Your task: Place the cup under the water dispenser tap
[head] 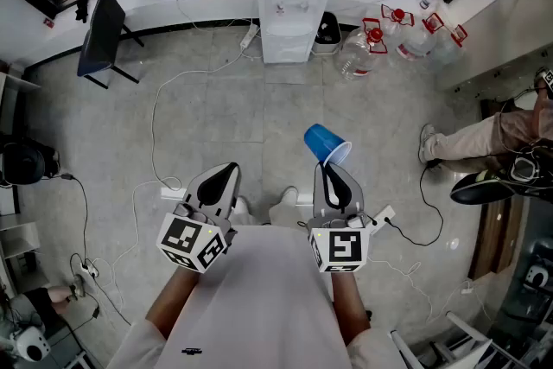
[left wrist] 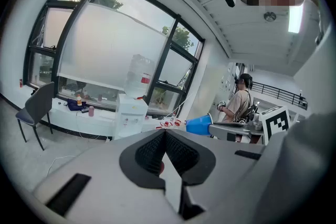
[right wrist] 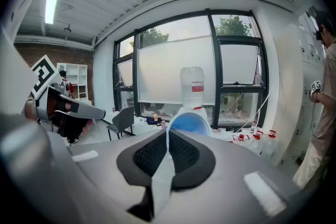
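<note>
The grey tiled floor [head: 216, 108] filled most of the head view. At 12 o'clock against the window wall stood the white water dispenser [head: 294, 9], with a clear jug [right wrist: 192, 86] on top of it in the right gripper view. A dark chair [head: 104, 34] stood at 10 o'clock, and a person [head: 488, 138] was at 3 o'clock. A cluster of clear bottles with red handles [head: 389, 43] lay on the floor at 1 o'clock, just beside the dispenser.

Both grippers were at 6 o'clock, pointing toward the dispenser and well apart from it. The left gripper [head: 226, 173] had its jaws together with nothing between them. The right gripper [head: 331, 170] was clamped on the blue cup [head: 327, 143], its pads pinching the cup's thin rim. The cup stuck out at 12 o'clock from the jaw tips, tilted, in the air above the floor. Its mouth seemed to face back toward the gripper. The cup was between the right gripper and the dispenser.
</note>
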